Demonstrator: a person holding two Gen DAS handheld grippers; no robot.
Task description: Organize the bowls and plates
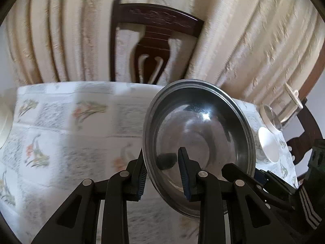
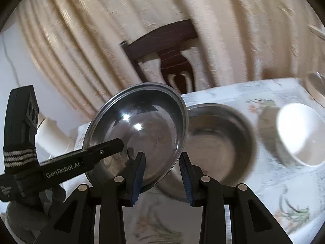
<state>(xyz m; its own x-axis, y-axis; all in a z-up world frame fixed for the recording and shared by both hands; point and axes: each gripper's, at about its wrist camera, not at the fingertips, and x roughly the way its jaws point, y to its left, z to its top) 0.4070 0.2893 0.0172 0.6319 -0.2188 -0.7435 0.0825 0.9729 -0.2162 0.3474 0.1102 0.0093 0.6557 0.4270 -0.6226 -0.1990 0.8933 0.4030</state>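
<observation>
I see my left claw (image 1: 162, 172) gripping the rim of a steel bowl (image 1: 200, 142); one finger is inside the bowl and the other outside, and the bowl is lifted and tilted so its hollow faces the camera. It holds nothing. In the right wrist view the same bowl (image 2: 140, 130) is raised above the table (image 2: 284, 193), and the left claw's finger reaches into it from the left side. My right claw (image 2: 162, 174) also stands across the near rim of this bowl, with one finger in front of the inside and one outside, but I cannot tell if the fingers press on it. Behind, a second steel bowl (image 2: 219, 142) rests on the flowered tablecloth, empty, and to its right a white bowl (image 2: 300, 134) is also empty. A dark wooden chair (image 1: 154, 40) stands before cream curtains (image 1: 243, 40).
</observation>
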